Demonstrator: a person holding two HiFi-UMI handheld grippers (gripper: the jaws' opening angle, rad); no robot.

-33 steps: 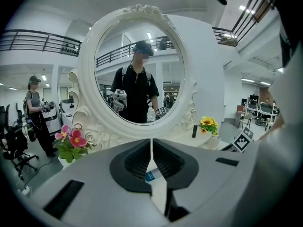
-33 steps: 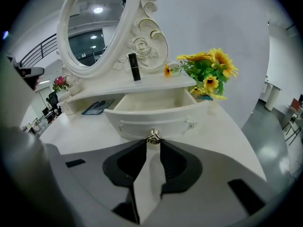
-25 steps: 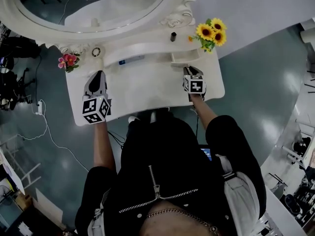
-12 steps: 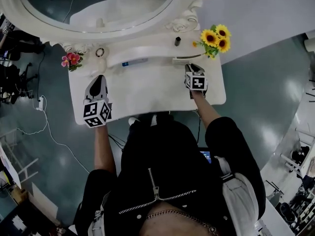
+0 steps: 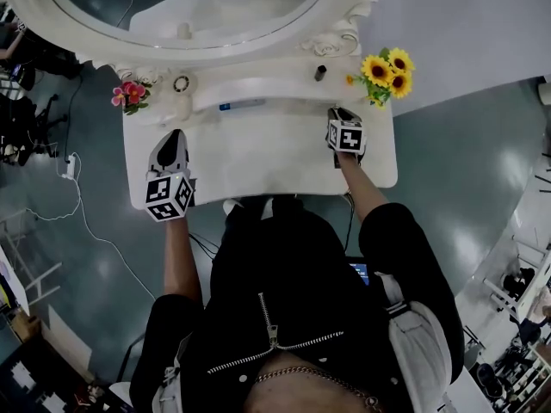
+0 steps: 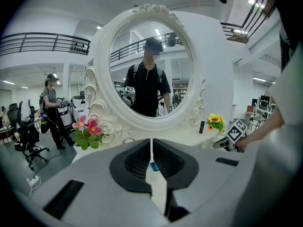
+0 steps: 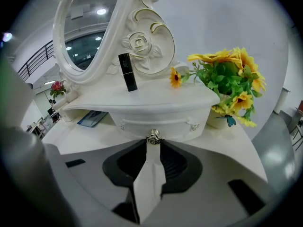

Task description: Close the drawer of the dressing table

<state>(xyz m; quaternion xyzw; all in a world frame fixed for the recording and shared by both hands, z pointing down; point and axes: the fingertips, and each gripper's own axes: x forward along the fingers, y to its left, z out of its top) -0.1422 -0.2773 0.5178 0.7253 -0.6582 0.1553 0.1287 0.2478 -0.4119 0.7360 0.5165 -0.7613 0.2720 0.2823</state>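
Drawer: the drawer [image 7: 156, 122] is sitting pushed in under the small shelf [image 7: 142, 97], below the right end of the mirror [image 5: 189, 7]; its front is lying just back from the shelf's edge.
Knob: the metal knob [image 7: 153, 137] is showing at the middle of the drawer front, on the side facing away from the mirror.
Right gripper: the right gripper [image 7: 152, 144] is pointing toward the mirror's right end. Its fingers are lying together, and their tips are meeting the knob.
Left gripper: the left gripper [image 6: 151, 143] is hovering over the surface [image 5: 258, 157], in front of the mirror's left half. Its fingers are pressing together with nothing between them.
Sunflowers: the sunflowers [image 7: 232, 79] are standing to the right of the mirror, just beside the drawer.
Lipstick: a black tube [image 7: 127, 72] is standing upright on the shelf, close against the mirror's carved frame.
Pink flowers: a small pink bunch [image 6: 87, 129] is sitting at the mirror's lower left.
Blue item: a flat blue thing [image 5: 241, 105] is lying under the mirror's middle.
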